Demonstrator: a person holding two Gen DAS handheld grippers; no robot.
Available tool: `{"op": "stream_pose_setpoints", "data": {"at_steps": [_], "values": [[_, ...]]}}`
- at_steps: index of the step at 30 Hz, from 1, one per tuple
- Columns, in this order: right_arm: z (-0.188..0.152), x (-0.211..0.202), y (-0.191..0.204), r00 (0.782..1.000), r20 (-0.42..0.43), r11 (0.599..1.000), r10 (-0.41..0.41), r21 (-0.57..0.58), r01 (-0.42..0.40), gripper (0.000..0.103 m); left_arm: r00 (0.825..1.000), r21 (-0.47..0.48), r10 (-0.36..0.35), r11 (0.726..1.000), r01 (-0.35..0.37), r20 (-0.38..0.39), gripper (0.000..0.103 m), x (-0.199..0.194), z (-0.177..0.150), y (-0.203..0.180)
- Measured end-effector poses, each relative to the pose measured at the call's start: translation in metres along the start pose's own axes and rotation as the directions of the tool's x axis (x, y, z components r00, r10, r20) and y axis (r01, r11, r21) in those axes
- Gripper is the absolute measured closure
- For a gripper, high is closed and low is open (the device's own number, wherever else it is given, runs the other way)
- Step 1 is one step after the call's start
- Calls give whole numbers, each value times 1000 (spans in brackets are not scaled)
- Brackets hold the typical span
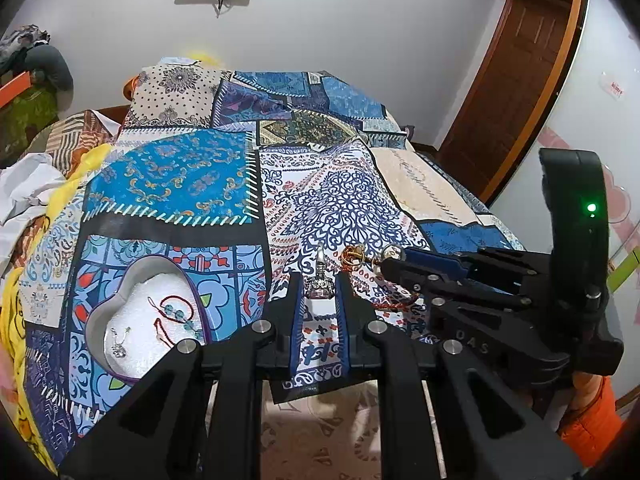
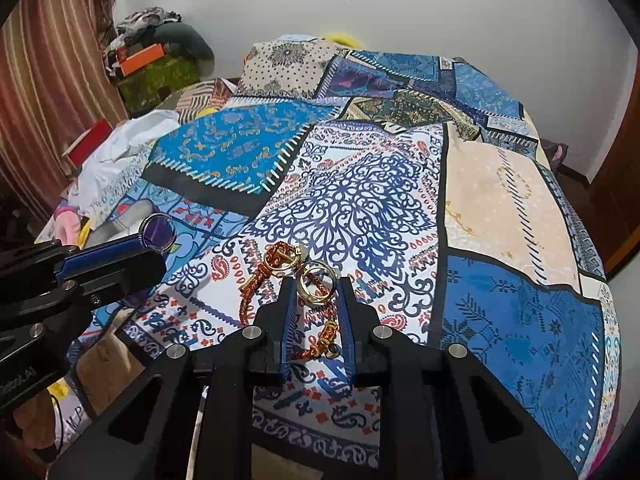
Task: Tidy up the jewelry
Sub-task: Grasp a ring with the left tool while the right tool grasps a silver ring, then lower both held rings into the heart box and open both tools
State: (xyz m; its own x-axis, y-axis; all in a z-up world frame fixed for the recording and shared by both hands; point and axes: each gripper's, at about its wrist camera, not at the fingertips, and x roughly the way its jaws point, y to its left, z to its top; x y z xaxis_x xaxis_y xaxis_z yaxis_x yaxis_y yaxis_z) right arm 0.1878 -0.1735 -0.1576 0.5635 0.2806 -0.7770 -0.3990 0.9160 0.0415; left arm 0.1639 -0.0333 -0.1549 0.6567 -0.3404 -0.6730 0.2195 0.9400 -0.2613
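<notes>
Right of the heart-shaped foam-lined tin (image 1: 120, 280): left gripper (image 1: 319, 286) clenched on a silvery purple-stoned ring (image 1: 319, 288), right gripper (image 2: 316, 288) pinching a gold ring (image 2: 316, 286), both seemingly bound for the tin.

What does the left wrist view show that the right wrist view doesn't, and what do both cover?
Only the left wrist view shows the heart-shaped box, holding a red beaded bracelet and silver earrings, plus the brown door.

Only the right wrist view shows the striped curtain and the gold rings at the right hand-held gripper tips.

Both show the patchwork bedspread, the orange-and-gold cord bracelet, and the left hand-held gripper closed on a purple-stoned ring.
</notes>
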Motion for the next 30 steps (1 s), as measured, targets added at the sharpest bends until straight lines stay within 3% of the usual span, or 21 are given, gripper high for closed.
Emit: {"op": "stream_pose_setpoints", "data": {"at_steps": [18,30], "values": [[15,-55,25,990,142,1000,17,0,-17,85,992,-8,53,999,-52,114,89,-66,2,6],[26,-64,68,976,189,994,108,-52,-100,85,979,-43,120,993,-114,164,89,-100,-2,34]]}}
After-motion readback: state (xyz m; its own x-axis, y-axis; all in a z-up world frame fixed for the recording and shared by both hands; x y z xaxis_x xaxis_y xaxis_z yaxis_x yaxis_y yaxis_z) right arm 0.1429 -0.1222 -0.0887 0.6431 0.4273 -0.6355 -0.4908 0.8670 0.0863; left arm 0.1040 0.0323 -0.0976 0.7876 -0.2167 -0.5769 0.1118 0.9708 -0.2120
